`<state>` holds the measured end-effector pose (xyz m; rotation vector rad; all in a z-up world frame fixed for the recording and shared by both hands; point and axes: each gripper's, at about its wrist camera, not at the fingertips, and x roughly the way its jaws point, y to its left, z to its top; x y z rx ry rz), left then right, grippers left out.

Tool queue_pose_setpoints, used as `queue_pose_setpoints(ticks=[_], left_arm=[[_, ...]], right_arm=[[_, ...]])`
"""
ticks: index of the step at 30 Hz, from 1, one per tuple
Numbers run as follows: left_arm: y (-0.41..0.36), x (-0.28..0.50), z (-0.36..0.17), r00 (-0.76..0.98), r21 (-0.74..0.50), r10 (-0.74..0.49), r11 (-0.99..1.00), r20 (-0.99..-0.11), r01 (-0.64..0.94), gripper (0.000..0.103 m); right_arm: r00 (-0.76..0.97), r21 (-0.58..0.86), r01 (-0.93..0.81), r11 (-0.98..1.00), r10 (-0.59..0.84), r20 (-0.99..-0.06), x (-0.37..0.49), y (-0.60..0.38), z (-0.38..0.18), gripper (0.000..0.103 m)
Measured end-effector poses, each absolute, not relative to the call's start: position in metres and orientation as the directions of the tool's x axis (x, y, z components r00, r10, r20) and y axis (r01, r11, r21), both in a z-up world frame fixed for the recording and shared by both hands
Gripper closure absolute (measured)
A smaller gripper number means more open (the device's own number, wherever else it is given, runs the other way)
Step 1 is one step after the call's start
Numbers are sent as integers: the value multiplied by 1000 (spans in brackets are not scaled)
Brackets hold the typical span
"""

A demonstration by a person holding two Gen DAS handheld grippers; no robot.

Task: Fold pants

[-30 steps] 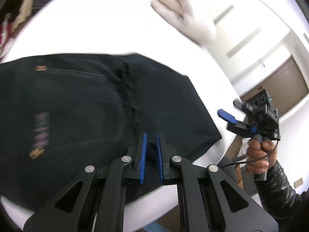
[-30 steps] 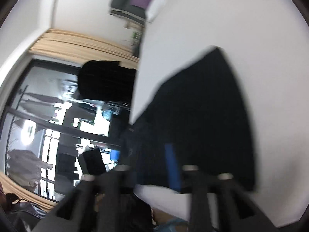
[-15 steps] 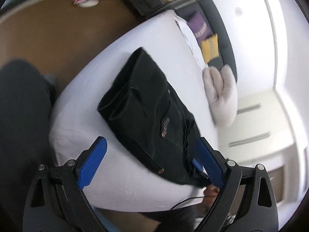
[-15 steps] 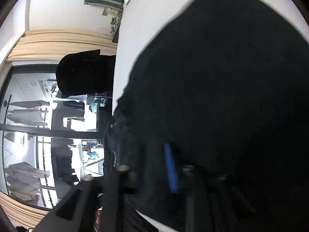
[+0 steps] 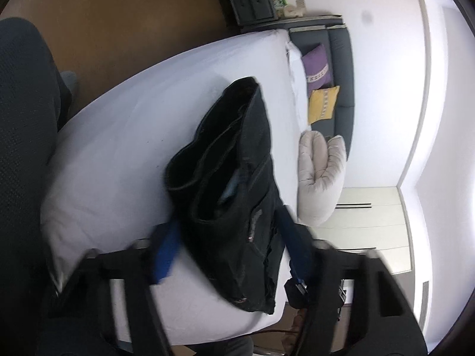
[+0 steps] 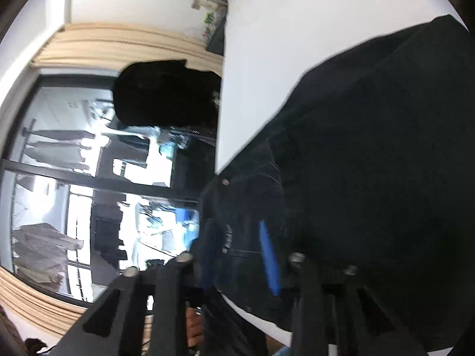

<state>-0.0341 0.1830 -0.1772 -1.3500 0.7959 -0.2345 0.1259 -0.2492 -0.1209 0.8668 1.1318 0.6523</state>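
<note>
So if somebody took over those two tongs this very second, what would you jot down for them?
Left tongs: wide open, holding nothing, blue pads either side of the pants' near end.
Right tongs: fabric lies between the blue pads; whether they grip it is unclear from the blurred view.
Black pants: a partly folded bundle on the white bed, waistband gaping, near the bed's edge; beige cushion beside them.
Done: a rough fold.
Left: probably flatten, square the edges and finish the fold.
</note>
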Motion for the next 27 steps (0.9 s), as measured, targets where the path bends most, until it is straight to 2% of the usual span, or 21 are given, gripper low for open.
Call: queue_pose_setpoints(ticks=[1,3,7,10,12,13,23,26,27], left_arm=[[182,-32,-179,714,-923,-585,243,-385,-299,73],[180,-27,-182,702,-918,-591,249,-397,-309,78],[173,-17,-169,697,-904,-580,330,-422,-273,87],[169,-13,-151,696,-883,-564,405,-445,-237,88],[165,-8,-138,697,-866,-553,454,-457,-208,88],[164,-8,-129,696,-859,-550,472,-461,-197,88],[126,13,-54,698,-757,-528,653,-483,-31,89],[104,21,-29,692,-704,-523,709,-497,30,88],[92,25,-19,688,-681,-527,730,-500,64,88]], right_arm=[[295,843,-11,538,807,-511,128,-248,-123,85],[273,823,-14,568,794,-544,134,-245,-124,90],[226,767,-46,640,754,-617,143,-233,-122,93],[187,707,-54,705,703,-687,151,-223,-128,95],[152,658,-39,752,655,-740,154,-222,-143,103],[143,647,-31,762,644,-752,154,-223,-150,103],[191,676,-2,737,664,-723,142,-241,-168,103],[197,704,10,710,689,-698,140,-250,-159,103],[213,710,10,704,692,-690,142,-253,-150,100]])
